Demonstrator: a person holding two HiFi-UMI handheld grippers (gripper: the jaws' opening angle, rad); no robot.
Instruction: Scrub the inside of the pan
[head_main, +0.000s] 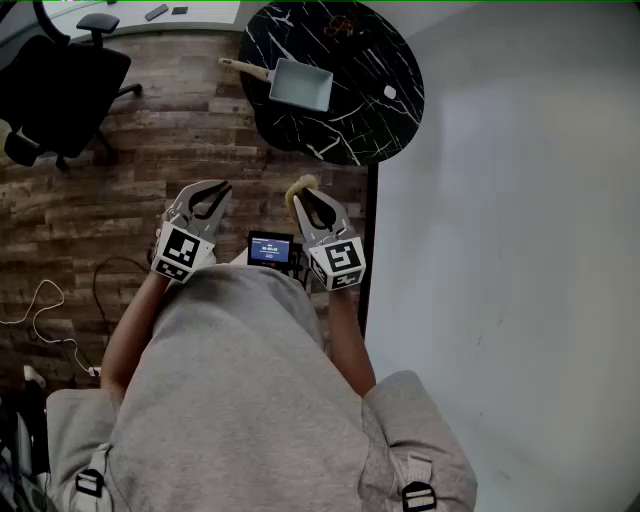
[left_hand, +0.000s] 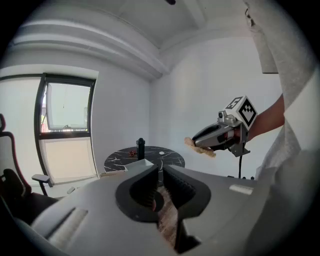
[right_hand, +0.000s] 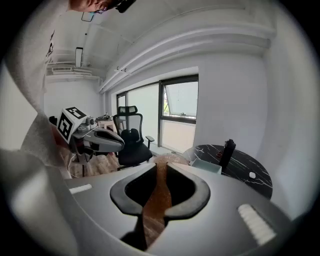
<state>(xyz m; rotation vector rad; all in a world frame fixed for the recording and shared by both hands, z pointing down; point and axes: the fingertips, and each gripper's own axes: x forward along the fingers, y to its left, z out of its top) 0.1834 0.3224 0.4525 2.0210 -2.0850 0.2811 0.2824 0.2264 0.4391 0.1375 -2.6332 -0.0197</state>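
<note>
The pan (head_main: 300, 86) is pale, rectangular and has a wooden handle. It rests on a round black marble table (head_main: 370, 115) some way ahead of me. My right gripper (head_main: 303, 192) is shut on a tan scrub sponge (head_main: 298, 185), which shows pinched between the jaws as a brown sponge (right_hand: 159, 195) in the right gripper view. My left gripper (head_main: 222, 187) is shut with nothing in it, its jaws close together in the left gripper view (left_hand: 161, 172). Both grippers hover at waist height above the wooden floor, well short of the pan (right_hand: 206, 165).
A black office chair (head_main: 60, 90) stands at the far left. Cables (head_main: 45, 310) trail on the floor at the left. A small screen device (head_main: 270, 248) sits between the grippers. A white wall (head_main: 500, 250) runs along the right. A black bottle (right_hand: 227, 149) stands on the table.
</note>
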